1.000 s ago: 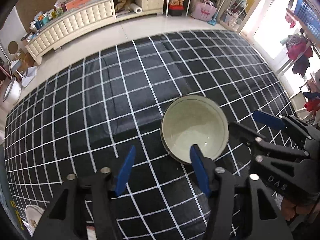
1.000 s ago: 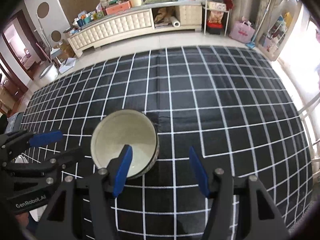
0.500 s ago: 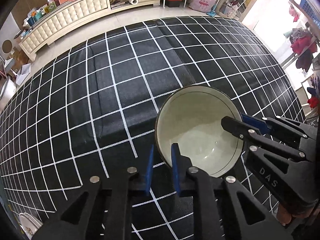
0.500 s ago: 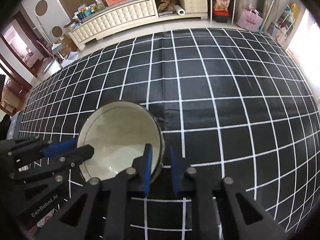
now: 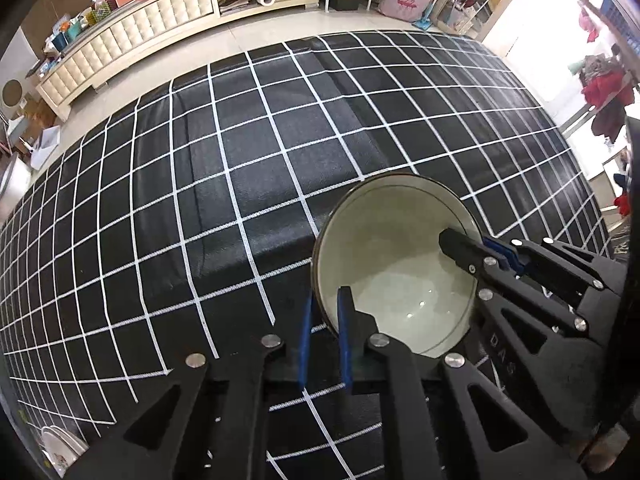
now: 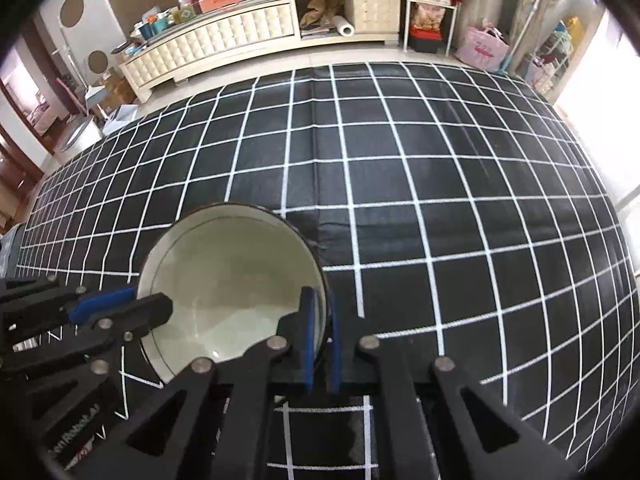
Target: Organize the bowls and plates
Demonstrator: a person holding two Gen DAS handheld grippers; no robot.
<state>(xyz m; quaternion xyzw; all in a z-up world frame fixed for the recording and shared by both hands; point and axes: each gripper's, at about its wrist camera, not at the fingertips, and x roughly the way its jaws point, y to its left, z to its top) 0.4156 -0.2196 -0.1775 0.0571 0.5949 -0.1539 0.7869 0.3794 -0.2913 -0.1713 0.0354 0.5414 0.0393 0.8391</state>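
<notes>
A pale green bowl point(image 5: 396, 264) with a dark rim stands upright on the black, white-gridded tablecloth point(image 5: 240, 184). My left gripper point(image 5: 326, 304) is shut on the bowl's left rim, one blue pad inside the wall and one outside. My right gripper point(image 6: 320, 308) is shut on the opposite rim of the same bowl point(image 6: 232, 280) in the same way. Each wrist view also shows the other tool: the right gripper point(image 5: 472, 246) reaches in from the right edge, and the left gripper point(image 6: 140, 300) comes in from the left.
White plates point(image 5: 60, 448) peek out at the lower left corner, past the table's edge. A long cream cabinet point(image 6: 224, 40) with clutter on top stands against the far wall beyond the table. The cloth point(image 6: 440, 184) stretches bare behind and beside the bowl.
Both grippers came down onto the bowl and went from wide open to shut on its rim, one on each side. The bowl has not moved on the cloth.
</notes>
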